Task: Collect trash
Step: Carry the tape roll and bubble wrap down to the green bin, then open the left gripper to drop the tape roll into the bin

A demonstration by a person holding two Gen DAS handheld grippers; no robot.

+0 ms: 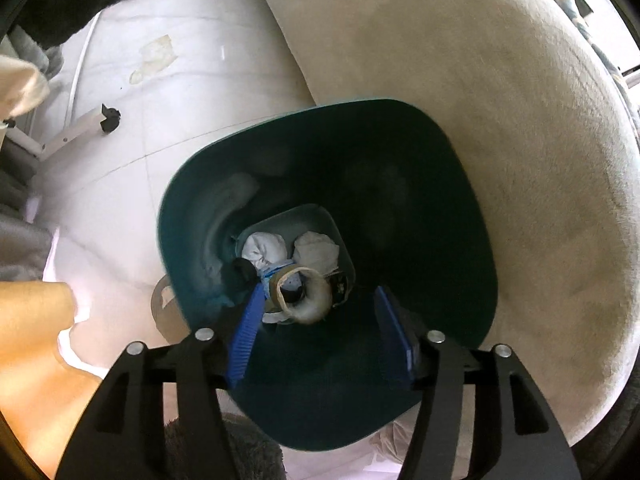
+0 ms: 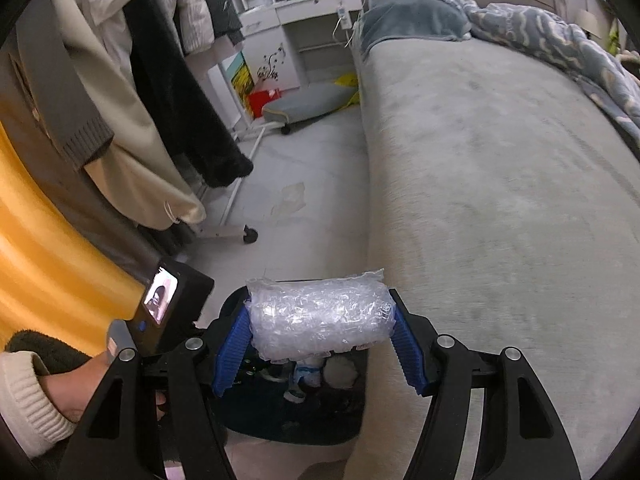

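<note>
A dark teal trash bin (image 1: pixel 460 208) stands on the floor against the bed. At its bottom lie two crumpled white paper balls (image 1: pixel 266 246) and a tape roll (image 1: pixel 308 296). My left gripper (image 1: pixel 320 308) is open and empty, its blue fingers (image 1: pixel 248 320) just over the bin's mouth. My right gripper (image 2: pixel 320 320) is shut on a roll of clear bubble wrap (image 2: pixel 320 316) and holds it above the same bin (image 2: pixel 280 412), which shows below it with white trash inside.
A beige bed (image 2: pixel 500 200) fills the right side, with a blue blanket (image 2: pixel 540 32) on it. A clothes rack (image 2: pixel 224 216) with hanging coats stands left. A clear plastic scrap (image 2: pixel 290 198) lies on the floor; it also shows in the left wrist view (image 1: pixel 156 58).
</note>
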